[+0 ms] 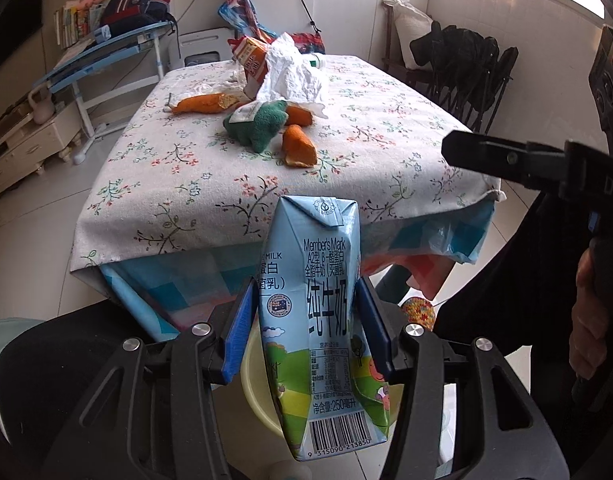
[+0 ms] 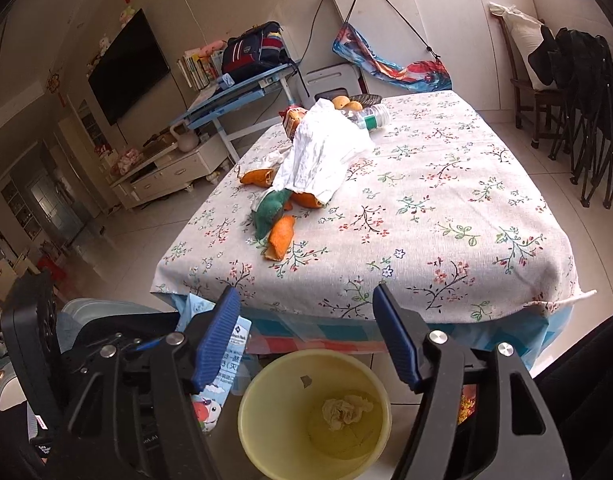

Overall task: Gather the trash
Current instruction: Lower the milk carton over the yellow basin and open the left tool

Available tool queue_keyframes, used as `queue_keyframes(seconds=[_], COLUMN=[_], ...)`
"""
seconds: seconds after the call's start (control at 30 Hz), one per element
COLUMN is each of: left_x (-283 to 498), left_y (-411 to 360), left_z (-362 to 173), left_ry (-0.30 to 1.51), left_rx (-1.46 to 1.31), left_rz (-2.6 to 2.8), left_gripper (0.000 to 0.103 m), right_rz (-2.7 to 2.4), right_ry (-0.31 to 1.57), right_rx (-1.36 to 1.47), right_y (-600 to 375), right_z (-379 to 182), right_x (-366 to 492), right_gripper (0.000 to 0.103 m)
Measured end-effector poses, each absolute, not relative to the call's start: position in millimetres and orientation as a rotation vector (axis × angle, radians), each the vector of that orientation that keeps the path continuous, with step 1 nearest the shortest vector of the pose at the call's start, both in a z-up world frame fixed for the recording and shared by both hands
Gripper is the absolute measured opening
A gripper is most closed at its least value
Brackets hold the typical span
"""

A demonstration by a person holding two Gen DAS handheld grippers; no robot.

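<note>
Your left hand-held gripper (image 1: 304, 334) clamps the upright milk carton (image 1: 326, 320) directly above the yellow bin (image 2: 314, 412), while your right hand-held gripper (image 2: 306, 332) stands apart, empty.

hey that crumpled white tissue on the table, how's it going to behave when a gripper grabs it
The tissue looks crumpled and thin, so it will probably squash flat rather than resist. It likely weighs almost nothing. It drapes over an orange carton and touches a peel, so lifting it may nudge them.
</note>
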State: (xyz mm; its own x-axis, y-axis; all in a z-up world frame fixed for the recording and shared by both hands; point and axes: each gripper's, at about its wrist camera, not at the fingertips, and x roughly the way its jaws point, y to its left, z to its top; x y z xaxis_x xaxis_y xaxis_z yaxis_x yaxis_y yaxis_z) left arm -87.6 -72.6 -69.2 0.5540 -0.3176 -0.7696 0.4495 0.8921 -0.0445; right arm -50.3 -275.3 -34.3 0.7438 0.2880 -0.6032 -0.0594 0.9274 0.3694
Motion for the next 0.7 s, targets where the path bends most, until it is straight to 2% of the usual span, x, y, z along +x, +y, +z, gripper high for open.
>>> queue_keyframes(seconds=[0.13, 0.23, 0.37, 0.53, 0.6, 0.7], left_x=[-91, -92, -92, -90, -89, -86], left_y=[-81, -83, -80, -66, -57, -41], left_z=[-77, -78, -74, -59, -51, -43], left_ry=[0.903, 0.904, 0.888, 0.792, 0.740, 0.693], left_rx=[0.212, 0.227, 0.217, 0.168, 0.138, 0.080], left_rz=[-0.466, -0.462, -0.444, -0.361, -0.305, -0.230], left_gripper=[0.050, 0.060, 0.062, 0.067, 0.074, 0.078], right_rz=[0.193, 0.191, 0.190, 0.189, 0.188, 0.188], right_ry=[0.706, 0.704, 0.703, 0.696, 0.693, 0.688], right_rx=[0.341, 0.341, 0.340, 0.325, 0.317, 0.306], right_y=[-276, -277, -277, -276, -275, -274], right_z=[-36, -36, -37, -36, -36, -36], right_x=[-50, -51, -51, -51, -51, -51], right_gripper=[0.067, 0.068, 0.068, 0.068, 0.068, 0.068])
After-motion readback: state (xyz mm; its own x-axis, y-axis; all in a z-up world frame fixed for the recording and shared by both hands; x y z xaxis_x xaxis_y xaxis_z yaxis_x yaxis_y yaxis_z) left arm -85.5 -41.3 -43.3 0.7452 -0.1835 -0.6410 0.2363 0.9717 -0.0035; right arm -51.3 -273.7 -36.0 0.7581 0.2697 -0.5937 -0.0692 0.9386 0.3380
